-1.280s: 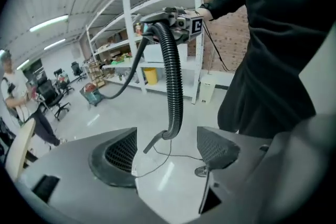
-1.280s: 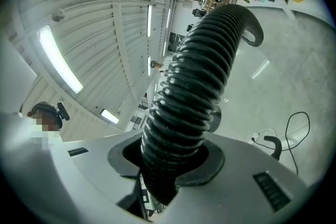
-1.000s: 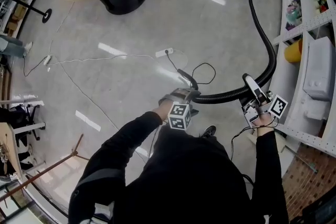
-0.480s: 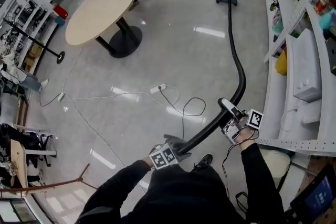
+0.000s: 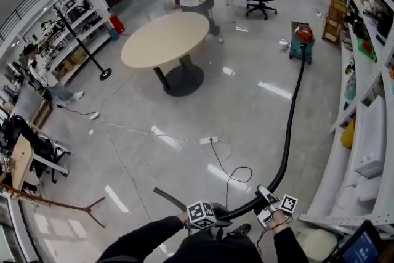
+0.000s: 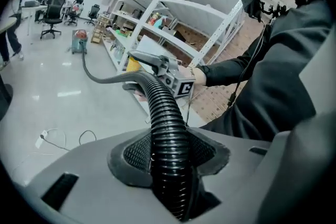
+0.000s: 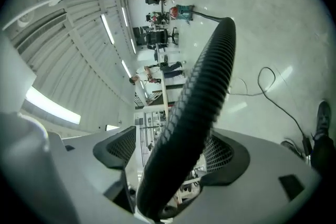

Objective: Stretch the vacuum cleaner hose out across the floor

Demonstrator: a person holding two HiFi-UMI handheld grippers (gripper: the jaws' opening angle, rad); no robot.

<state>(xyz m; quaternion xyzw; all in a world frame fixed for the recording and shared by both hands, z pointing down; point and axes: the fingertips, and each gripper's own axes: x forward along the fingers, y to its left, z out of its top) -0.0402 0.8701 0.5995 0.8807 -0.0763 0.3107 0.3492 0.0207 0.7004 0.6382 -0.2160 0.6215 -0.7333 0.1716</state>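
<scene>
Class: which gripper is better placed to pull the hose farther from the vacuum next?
Left. The left gripper is clamped on the hose; the jaws of the right gripper have just been opening and stand loose around it, so it might slip.

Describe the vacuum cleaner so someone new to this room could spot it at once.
Find the round beige table in the middle of the floor, then look right toward the white shelving along the wall. The vacuum cleaner stands on the floor between them. It is the only teal box with a red top, and the black ribbed hose runs out of it.
</scene>
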